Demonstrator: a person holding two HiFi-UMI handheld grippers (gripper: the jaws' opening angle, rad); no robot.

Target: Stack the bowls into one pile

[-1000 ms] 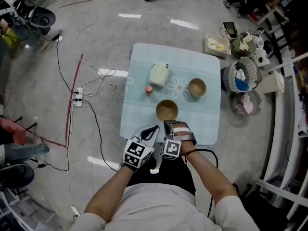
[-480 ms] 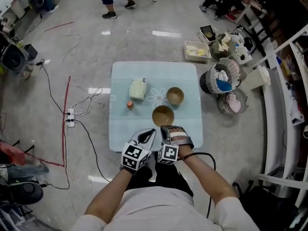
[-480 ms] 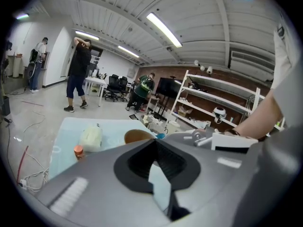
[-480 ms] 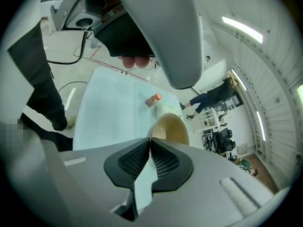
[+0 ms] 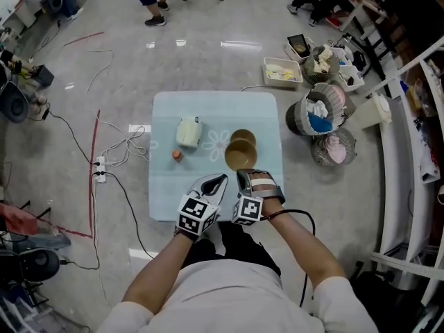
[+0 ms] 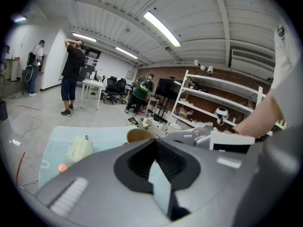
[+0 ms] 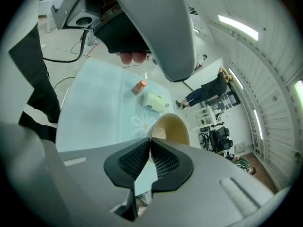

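Now doing: right gripper is pinching near bowl by its rim, beside far bowl.
Left gripper: hovering, jaws pressed together.
Next: likely centring, then lowering into far bowl.

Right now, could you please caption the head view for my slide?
Right gripper clamps the near bowl by its rim, overlapping the far bowl, on a blue table; left gripper shut.

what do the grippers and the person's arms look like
Both are grey shells with black ribbed fingers. The left gripper and right gripper each carry a white cube of black square markers. A black cable loops from the right one, which has a pale strap. The person wears a light short-sleeved top.
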